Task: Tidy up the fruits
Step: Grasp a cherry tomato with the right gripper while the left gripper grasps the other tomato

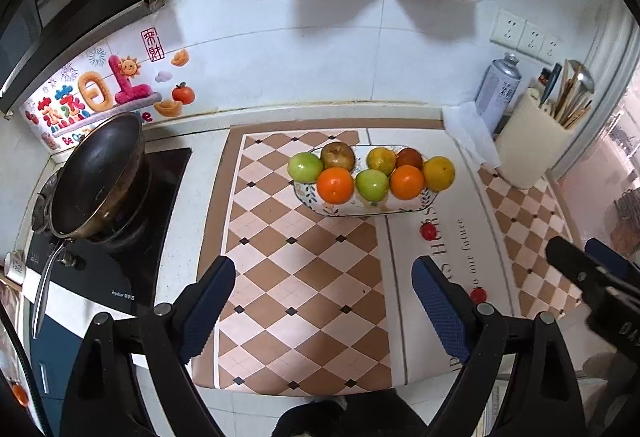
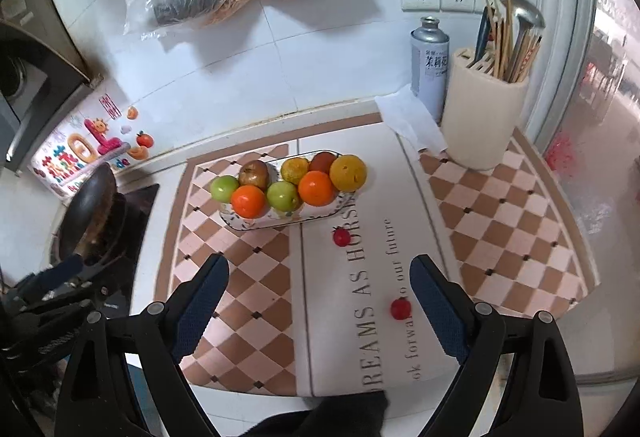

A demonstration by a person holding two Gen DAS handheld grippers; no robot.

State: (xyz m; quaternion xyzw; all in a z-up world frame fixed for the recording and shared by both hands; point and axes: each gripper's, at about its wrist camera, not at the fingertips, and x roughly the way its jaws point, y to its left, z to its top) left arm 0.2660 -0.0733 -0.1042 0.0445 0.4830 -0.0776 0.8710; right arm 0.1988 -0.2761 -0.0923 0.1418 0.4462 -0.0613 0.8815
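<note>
A patterned oblong plate (image 1: 430, 199) is sitting on the checkered mat (image 1: 304, 277) toward the back of the counter (image 1: 180, 237), carrying eight fruits in two rows. The front row is showing a green apple (image 1: 305, 167), an orange (image 1: 335, 185), a second green apple (image 1: 372, 185), a second orange (image 1: 407, 182) and a yellow-orange citrus (image 1: 439, 173) at the right end. Behind them are lying a brownish apple (image 1: 338, 156), a mottled yellow-green citrus (image 1: 381, 160) and a dark red fruit (image 1: 409, 158). Two small red cherry tomatoes are lying loose on the mat in front of the plate, one (image 1: 428, 232) just beside its near rim, the other (image 1: 477, 294) nearer the camera.

The left gripper (image 1: 324, 307) is hovering over the mat, angled steeply down, its jaws standing wide apart with nothing between them. The right gripper (image 2: 320, 307) is hovering likewise, jaws spread wide and empty, with the nearer tomato (image 2: 400, 308) lying just inside its right finger (image 2: 438, 313).

The left wrist view is showing the black pan (image 1: 96, 177) on the stove at full size, plus the right gripper's tip at its right edge. The right wrist view is showing more of the utensil holder (image 2: 484, 117), the spray can (image 2: 430, 65) and the mat's printed lettering, with the left gripper blurred at its lower left.
</note>
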